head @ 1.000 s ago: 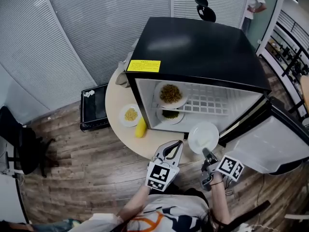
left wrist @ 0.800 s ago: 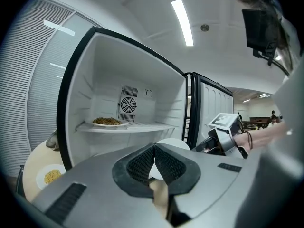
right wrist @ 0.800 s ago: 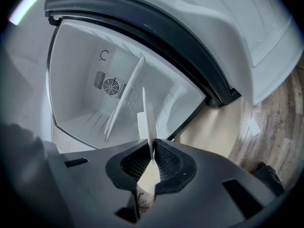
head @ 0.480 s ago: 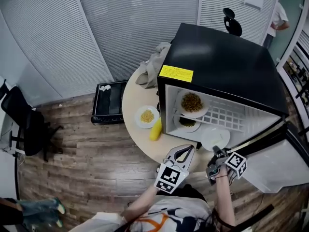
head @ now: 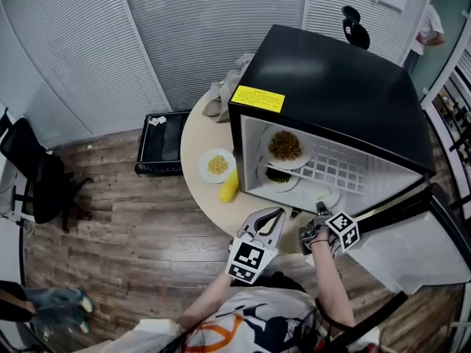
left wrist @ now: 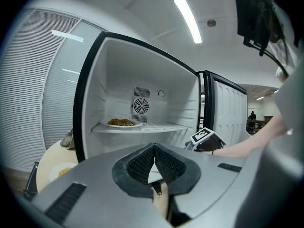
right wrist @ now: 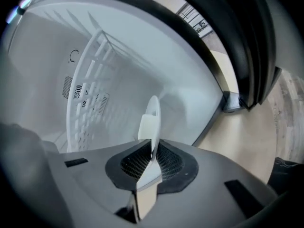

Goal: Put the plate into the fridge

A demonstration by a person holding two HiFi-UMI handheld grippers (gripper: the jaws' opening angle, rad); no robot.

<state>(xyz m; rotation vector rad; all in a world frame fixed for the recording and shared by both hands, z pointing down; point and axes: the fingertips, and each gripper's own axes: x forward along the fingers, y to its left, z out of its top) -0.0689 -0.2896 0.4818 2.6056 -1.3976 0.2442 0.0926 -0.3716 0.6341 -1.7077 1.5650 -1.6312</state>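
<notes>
Right hand-held gripper point(right wrist: 152, 158) clamps the thin round white plate point(right wrist: 151, 115) by its rim, centre frame; it is stiff, and probably light, slippery and breakable.

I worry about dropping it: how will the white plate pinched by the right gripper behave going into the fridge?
Probably stiff: the white plate shows no bend though the right gripper pinches only its rim. It looks empty, so likely light. Held by one edge, it may pivot or slip.

Wooden floor point(head: 110, 248), white slatted walls point(head: 88, 50)
</notes>
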